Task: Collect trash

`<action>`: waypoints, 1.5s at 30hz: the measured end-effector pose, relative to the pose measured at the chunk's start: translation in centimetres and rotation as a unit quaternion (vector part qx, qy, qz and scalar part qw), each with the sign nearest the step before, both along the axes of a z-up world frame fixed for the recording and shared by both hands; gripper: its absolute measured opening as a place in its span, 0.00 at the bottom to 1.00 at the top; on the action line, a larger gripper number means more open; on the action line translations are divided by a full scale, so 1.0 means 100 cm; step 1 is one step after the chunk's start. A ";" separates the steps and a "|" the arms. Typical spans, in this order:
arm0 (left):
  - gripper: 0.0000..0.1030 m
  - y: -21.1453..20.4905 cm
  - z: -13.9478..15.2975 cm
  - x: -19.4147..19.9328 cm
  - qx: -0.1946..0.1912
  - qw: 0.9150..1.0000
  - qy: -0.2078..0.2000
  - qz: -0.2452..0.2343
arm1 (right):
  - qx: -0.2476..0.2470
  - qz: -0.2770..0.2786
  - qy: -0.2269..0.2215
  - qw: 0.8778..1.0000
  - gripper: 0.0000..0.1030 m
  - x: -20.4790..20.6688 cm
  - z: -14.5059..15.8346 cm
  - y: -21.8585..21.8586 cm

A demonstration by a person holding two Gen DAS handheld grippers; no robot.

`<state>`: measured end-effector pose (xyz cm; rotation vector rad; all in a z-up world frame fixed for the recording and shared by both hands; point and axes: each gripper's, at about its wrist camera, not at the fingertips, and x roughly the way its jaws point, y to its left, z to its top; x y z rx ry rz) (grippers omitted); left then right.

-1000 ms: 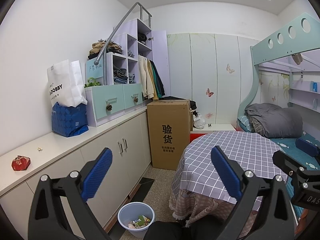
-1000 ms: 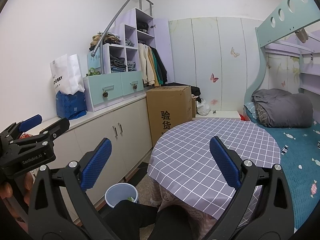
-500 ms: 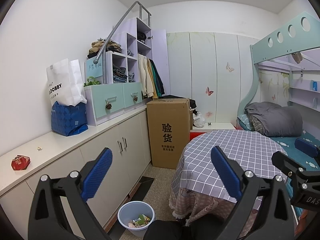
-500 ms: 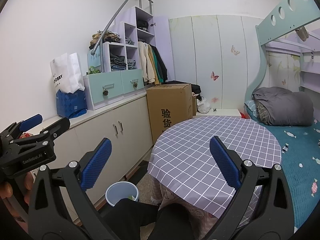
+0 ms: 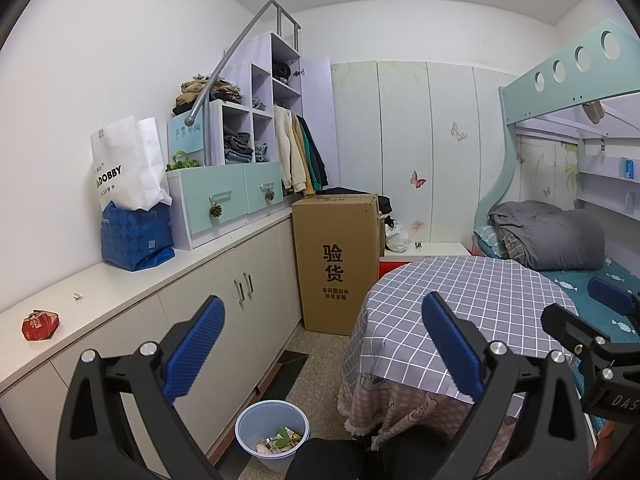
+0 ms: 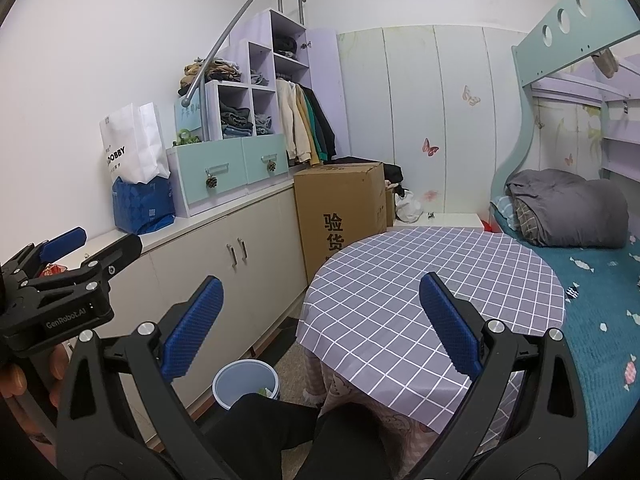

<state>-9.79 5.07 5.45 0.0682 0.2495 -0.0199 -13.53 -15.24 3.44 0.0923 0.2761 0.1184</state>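
In a small bedroom, seen from both wrist views, two hand-held grippers are hovering side by side above the floor, both pointing forward and level. The left hand-held gripper [image 5: 318,344] is standing wide open, its blue pads far apart and gripping nothing; in the right wrist view it is showing at the left edge, with the person's fingers [image 6: 16,380] curling round its handle. The right hand-held gripper [image 6: 316,320] is likewise spread wide and empty.

At far left, a red crumpled wrapper [image 5: 40,325] is lying on the long white table [image 5: 132,292], with a small pale scrap [image 5: 78,297] near it. Farther along the same top, a blue bag [image 5: 138,236] is carrying a white paper bag [image 5: 126,164], just beside a mint drawer unit [image 5: 224,200] under open shelves of clothes. Below, on the floor against the cabinet doors, a pale blue trash bin [image 5: 272,434] is holding several pieces of litter. A tall cardboard box [image 5: 336,260] is standing beyond it. To the right, a round table with a grey checked cloth [image 6: 432,292] is sitting just beside the bunk bed [image 6: 600,272], where a grey folded quilt [image 5: 548,236] is resting.
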 end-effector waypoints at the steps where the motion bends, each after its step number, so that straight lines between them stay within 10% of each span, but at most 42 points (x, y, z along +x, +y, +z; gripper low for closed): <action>1: 0.94 0.000 0.000 0.000 0.000 1.000 0.000 0.000 | 0.001 0.000 0.000 1.000 0.93 0.000 0.000 0.000; 45: 0.94 0.028 -0.031 0.065 0.006 0.999 0.034 -0.007 | 0.007 0.005 0.052 0.999 0.93 0.067 -0.028 0.006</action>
